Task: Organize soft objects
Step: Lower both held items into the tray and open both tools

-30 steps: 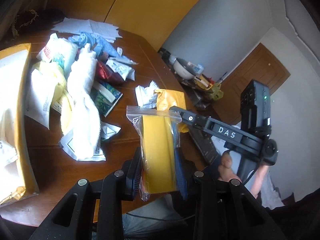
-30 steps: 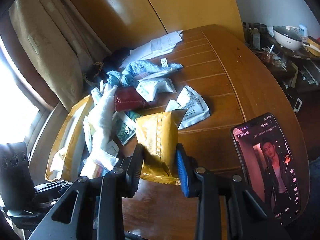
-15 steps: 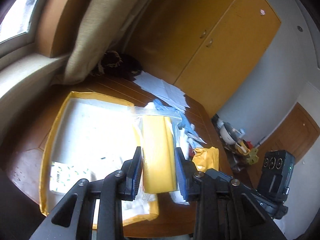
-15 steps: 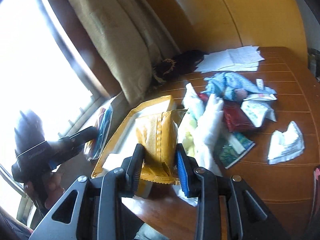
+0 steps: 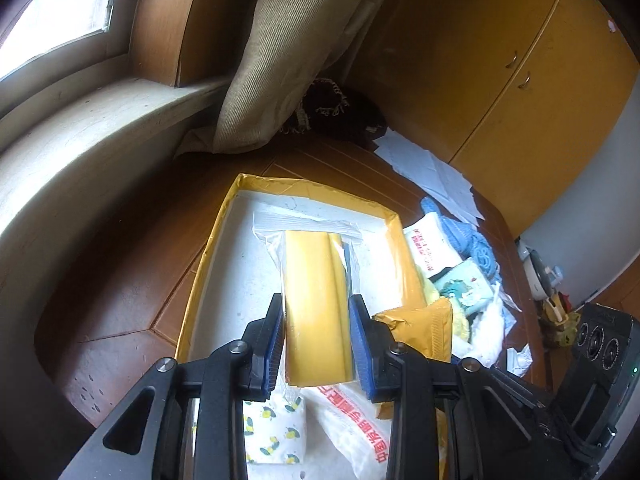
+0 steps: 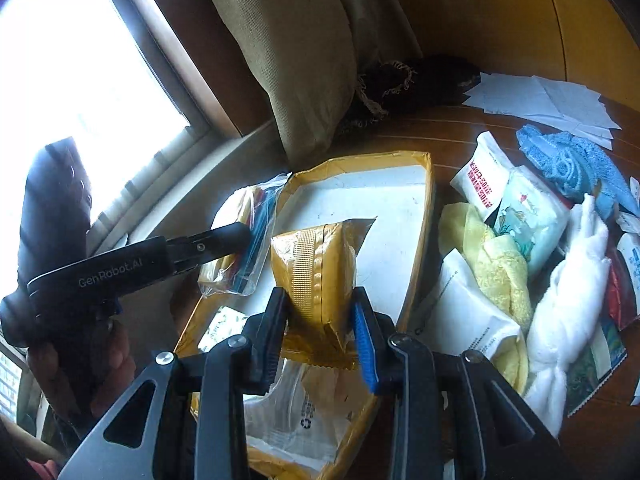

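My left gripper [image 5: 318,334] is shut on a clear zip bag with a yellow pad inside [image 5: 316,296], held over the flat yellow-rimmed box [image 5: 224,216]. In the right wrist view that same bag [image 6: 240,240] hangs at the box's left edge [image 6: 430,184], with the left gripper's fingers [image 6: 224,240] clamped on it. My right gripper [image 6: 320,330] is shut on a crinkled gold foil packet [image 6: 316,272], also above the box. That packet [image 5: 420,328] shows just right of the left gripper. White packets [image 5: 276,432] lie in the near end of the box.
A heap of soft items sits on the wooden table right of the box: a yellow cloth [image 6: 496,268], a white fluffy cloth [image 6: 572,296], a blue towel [image 6: 572,160] and tissue packs [image 6: 484,176]. A beige curtain [image 5: 280,52], window sill, loose papers [image 6: 540,100] and cabinet [image 5: 520,92] lie beyond.
Both grippers have swung left from the table's cluttered middle to above the yellow-rimmed box by the window, each still carrying its item. The phone has left the right wrist view.
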